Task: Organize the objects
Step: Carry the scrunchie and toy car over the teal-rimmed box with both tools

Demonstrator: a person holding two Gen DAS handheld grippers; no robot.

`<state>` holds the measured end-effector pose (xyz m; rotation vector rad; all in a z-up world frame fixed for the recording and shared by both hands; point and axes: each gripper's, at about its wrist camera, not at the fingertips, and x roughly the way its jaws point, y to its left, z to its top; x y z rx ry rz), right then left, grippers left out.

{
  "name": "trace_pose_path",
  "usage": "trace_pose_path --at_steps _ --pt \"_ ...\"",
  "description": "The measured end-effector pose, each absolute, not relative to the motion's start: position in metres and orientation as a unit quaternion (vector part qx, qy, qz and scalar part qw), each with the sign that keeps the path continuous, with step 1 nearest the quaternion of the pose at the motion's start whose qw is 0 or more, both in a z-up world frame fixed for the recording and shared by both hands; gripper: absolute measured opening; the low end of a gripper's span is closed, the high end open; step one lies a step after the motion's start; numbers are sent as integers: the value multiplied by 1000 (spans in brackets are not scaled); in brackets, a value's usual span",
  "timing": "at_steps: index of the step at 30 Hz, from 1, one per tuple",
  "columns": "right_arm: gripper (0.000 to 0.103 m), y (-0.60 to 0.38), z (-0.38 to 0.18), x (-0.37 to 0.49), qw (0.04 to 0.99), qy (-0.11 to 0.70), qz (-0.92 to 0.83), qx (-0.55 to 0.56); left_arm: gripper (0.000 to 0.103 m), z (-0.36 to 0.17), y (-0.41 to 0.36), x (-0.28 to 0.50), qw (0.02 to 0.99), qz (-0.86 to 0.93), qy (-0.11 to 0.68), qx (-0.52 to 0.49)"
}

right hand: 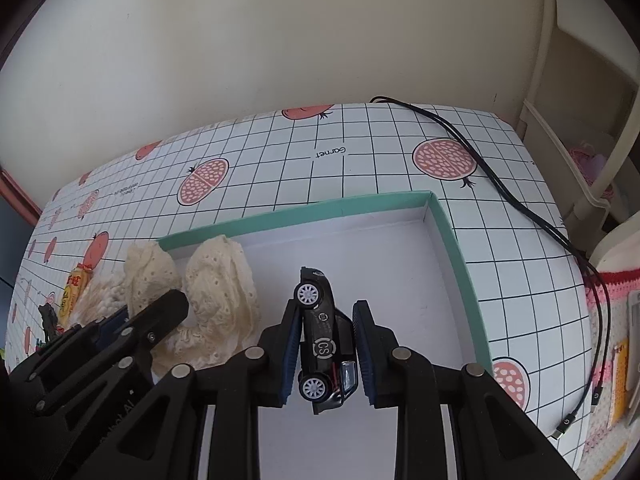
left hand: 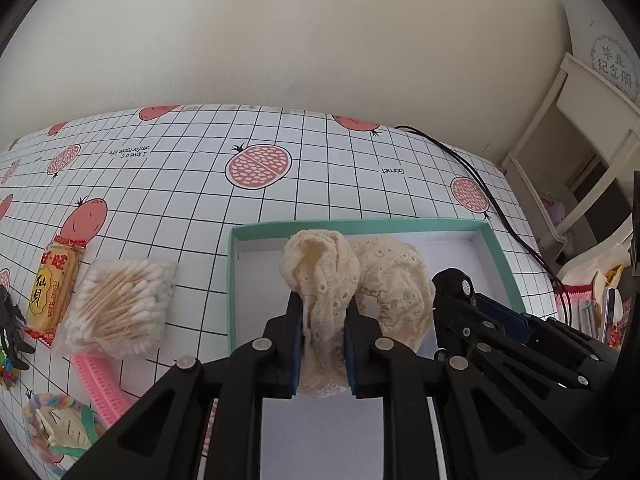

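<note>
A teal-rimmed box (left hand: 360, 224) (right hand: 300, 208) with a white floor lies on the checked tablecloth. My left gripper (left hand: 324, 300) is shut on a cream lace fabric piece (left hand: 384, 272) (right hand: 220, 280), which hangs over the box's left part and curls to the right inside it. My right gripper (right hand: 327, 304) is shut on a black toy car (right hand: 324, 332), held on its side with its wheels facing left, above the box's white floor. Each gripper appears in the other's view, the right one (left hand: 452, 280) beside the lace and the left one (right hand: 160, 308) at the lower left.
Left of the box lie a bag of cotton swabs (left hand: 120, 308), a yellow snack packet (left hand: 52, 292), a pink comb (left hand: 100, 380), a pastel scrunchie with a hair claw (left hand: 56, 432) and a black claw clip (left hand: 12, 320). Black cables (right hand: 520, 208) run along the table's right side. A white shelf (left hand: 580, 120) stands beyond.
</note>
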<state>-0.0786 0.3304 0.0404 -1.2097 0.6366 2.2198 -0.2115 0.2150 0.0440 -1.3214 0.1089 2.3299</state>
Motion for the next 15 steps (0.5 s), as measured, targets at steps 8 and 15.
trace_pose_path --at_steps 8,15 --pt "29 328 46 -78 269 230 823 -445 21 49 215 -208 230 847 44 -477" --pt "40 328 50 -76 275 228 822 -444 28 54 214 -208 233 845 43 -479"
